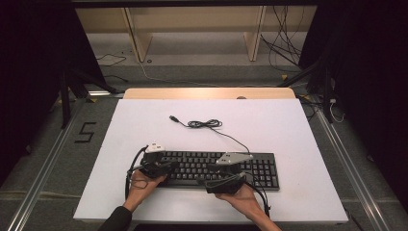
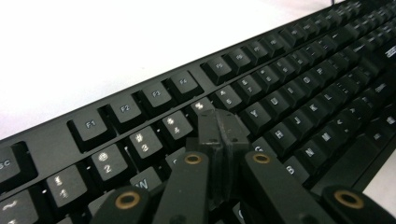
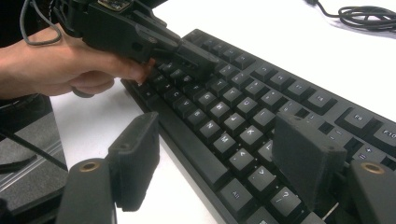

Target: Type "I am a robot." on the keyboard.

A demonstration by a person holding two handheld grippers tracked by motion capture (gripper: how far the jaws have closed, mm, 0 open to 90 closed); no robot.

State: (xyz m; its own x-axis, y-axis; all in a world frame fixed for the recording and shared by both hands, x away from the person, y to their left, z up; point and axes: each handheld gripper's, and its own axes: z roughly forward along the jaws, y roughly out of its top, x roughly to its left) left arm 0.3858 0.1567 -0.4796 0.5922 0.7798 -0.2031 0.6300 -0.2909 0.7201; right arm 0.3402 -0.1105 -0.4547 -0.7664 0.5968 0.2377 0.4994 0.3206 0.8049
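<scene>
the black keyboard point(image 1: 219, 169) lies at 6 o'clock on the white table point(image 1: 288, 130). left gripper point(image 2: 219, 126) is closed, tips over its keys; right gripper point(image 3: 219, 158) gapes wide, holding nothing.

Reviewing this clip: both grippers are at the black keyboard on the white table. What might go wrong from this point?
1. The left gripper, jaws shut, has its tip on the number row of the keyboard; the broad tip could press neighbouring keys together.
2. The right gripper is open, straddling the keyboard's near edge; closing could catch bottom-row keys or shove the board.
3. The keyboard cable lies loosely coiled behind; sliding the board could drag it.
</scene>
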